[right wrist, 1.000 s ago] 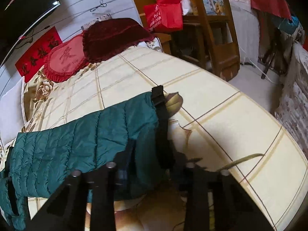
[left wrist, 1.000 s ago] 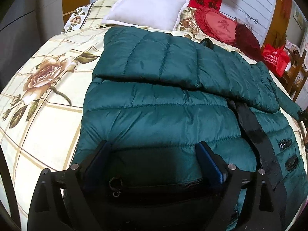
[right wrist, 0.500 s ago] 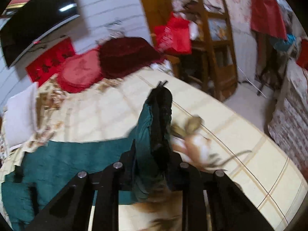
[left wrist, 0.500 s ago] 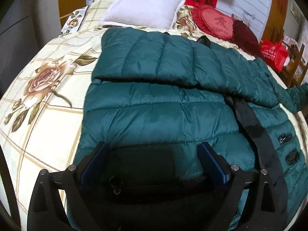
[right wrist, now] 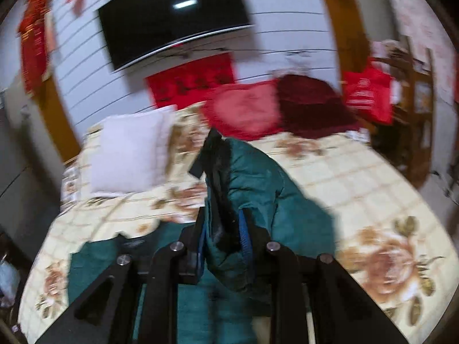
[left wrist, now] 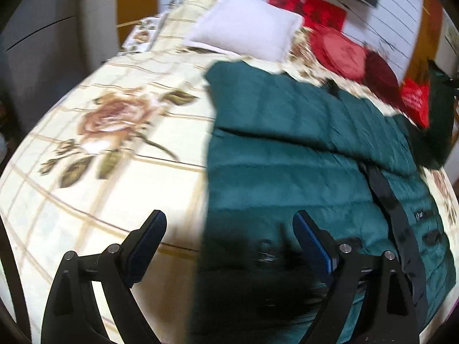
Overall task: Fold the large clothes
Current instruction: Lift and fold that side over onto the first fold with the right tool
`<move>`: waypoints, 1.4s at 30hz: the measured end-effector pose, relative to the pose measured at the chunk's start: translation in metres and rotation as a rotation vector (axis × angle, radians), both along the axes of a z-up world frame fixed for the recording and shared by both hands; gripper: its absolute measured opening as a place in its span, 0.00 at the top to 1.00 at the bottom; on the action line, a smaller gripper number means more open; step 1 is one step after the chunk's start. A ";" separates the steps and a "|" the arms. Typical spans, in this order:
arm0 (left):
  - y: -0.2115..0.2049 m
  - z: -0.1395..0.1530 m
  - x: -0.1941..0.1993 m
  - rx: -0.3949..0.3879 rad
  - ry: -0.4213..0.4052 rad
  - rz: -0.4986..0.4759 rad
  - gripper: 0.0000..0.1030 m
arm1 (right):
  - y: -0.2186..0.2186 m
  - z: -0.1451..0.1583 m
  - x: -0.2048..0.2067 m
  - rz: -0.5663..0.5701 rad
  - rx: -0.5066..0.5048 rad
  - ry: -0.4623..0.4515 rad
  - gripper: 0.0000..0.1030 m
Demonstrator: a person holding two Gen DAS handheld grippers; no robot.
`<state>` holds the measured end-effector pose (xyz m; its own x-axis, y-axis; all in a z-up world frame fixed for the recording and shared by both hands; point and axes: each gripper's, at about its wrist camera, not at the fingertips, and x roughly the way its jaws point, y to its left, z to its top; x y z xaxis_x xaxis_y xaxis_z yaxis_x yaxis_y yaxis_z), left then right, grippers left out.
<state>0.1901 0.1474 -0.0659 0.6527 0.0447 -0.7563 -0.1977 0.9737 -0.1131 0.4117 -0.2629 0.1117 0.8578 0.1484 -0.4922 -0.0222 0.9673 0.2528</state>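
A dark green quilted down jacket (left wrist: pixel 301 154) lies spread on the floral bedspread (left wrist: pixel 109 132), one sleeve folded across its upper part. My left gripper (left wrist: pixel 229 229) is open and empty, low over the jacket's near left edge. My right gripper (right wrist: pixel 222 229) is shut on the other green sleeve (right wrist: pixel 252 183) near its black cuff (right wrist: pixel 212 154) and holds it lifted above the bed. That raised sleeve also shows at the far right of the left wrist view (left wrist: pixel 439 120).
A white pillow (left wrist: pixel 246 25) and red cushions (left wrist: pixel 341 48) lie at the head of the bed. A red bag (right wrist: pixel 367 94) and wooden shelves (right wrist: pixel 413 86) stand to the right. A wall TV (right wrist: pixel 172 14) hangs above.
My right gripper has lifted the sleeve off the bedspread and swung it up and toward the jacket's body. My left gripper has shifted left, from over the hem to the jacket's left edge.
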 end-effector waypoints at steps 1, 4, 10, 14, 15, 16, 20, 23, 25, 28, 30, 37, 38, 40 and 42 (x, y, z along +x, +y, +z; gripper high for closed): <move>0.007 0.002 -0.001 -0.004 -0.004 0.014 0.32 | 0.017 -0.001 0.003 0.030 0.004 0.003 0.87; 0.029 0.007 -0.009 0.004 -0.014 0.073 0.32 | 0.095 -0.003 0.012 0.149 -0.012 0.009 0.87; 0.059 -0.004 -0.023 0.001 0.022 0.115 0.32 | 0.199 -0.029 0.024 0.266 -0.090 0.095 0.87; 0.061 -0.008 -0.024 -0.035 0.032 0.095 0.32 | 0.149 -0.044 0.021 0.150 -0.192 0.144 0.58; 0.058 -0.008 -0.023 -0.044 0.035 0.083 0.32 | 0.131 -0.047 0.020 0.117 -0.211 0.155 0.44; 0.055 -0.009 -0.022 -0.055 0.037 0.072 0.32 | 0.109 -0.051 0.020 0.081 -0.235 0.168 0.28; 0.043 -0.016 -0.015 -0.055 0.063 0.048 0.32 | 0.028 -0.066 0.018 -0.037 -0.299 0.208 0.27; 0.038 -0.023 -0.009 -0.080 0.089 0.033 0.32 | 0.016 -0.082 0.021 0.044 -0.336 0.235 0.27; 0.036 -0.029 -0.006 -0.106 0.107 0.028 0.32 | 0.027 -0.097 0.026 0.107 -0.383 0.261 0.27; 0.033 -0.034 -0.003 -0.116 0.124 0.027 0.32 | 0.042 -0.128 0.037 0.166 -0.453 0.285 0.27; 0.032 -0.035 -0.002 -0.107 0.126 0.026 0.32 | 0.043 -0.149 0.046 0.151 -0.471 0.321 0.27; 0.043 -0.037 0.001 -0.128 0.132 0.046 0.32 | 0.033 -0.141 0.040 0.075 -0.430 0.246 0.89; 0.044 -0.037 0.001 -0.129 0.132 0.048 0.32 | 0.034 -0.132 0.037 0.075 -0.432 0.227 0.89; 0.045 -0.036 -0.001 -0.122 0.129 0.051 0.32 | 0.042 -0.110 0.032 0.094 -0.433 0.186 0.90; 0.046 -0.036 -0.004 -0.122 0.129 0.055 0.32 | 0.059 -0.088 0.025 0.121 -0.445 0.140 0.90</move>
